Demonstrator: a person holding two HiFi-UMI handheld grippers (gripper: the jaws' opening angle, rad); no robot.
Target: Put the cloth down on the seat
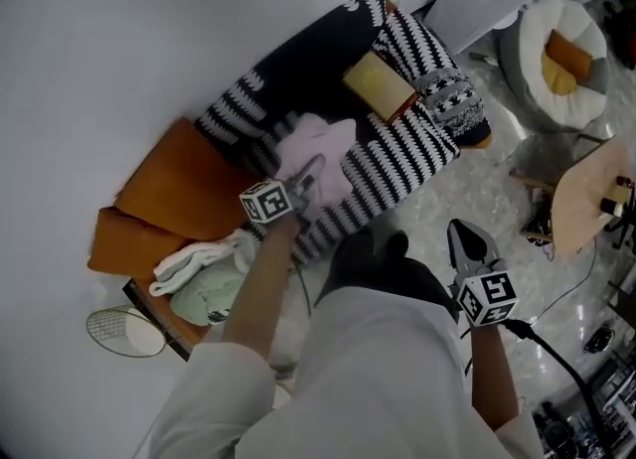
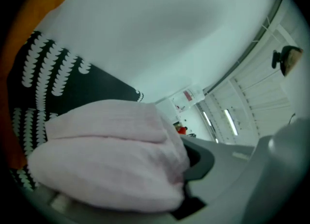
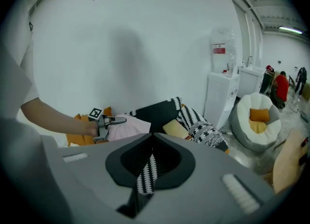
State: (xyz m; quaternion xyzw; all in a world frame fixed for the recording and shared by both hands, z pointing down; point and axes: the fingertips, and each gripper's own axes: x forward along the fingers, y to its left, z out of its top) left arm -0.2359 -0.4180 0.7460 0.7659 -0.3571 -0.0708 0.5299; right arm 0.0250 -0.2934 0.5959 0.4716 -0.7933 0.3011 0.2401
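Dim, flat light; fisheye corners black; close cloth blurred.

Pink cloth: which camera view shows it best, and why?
The left gripper view: the pink cloth fills much of the frame, bunched between the jaws. The head view shows it smaller, over the striped seat, held by the left tool. The right gripper view shows only a small, distant patch.
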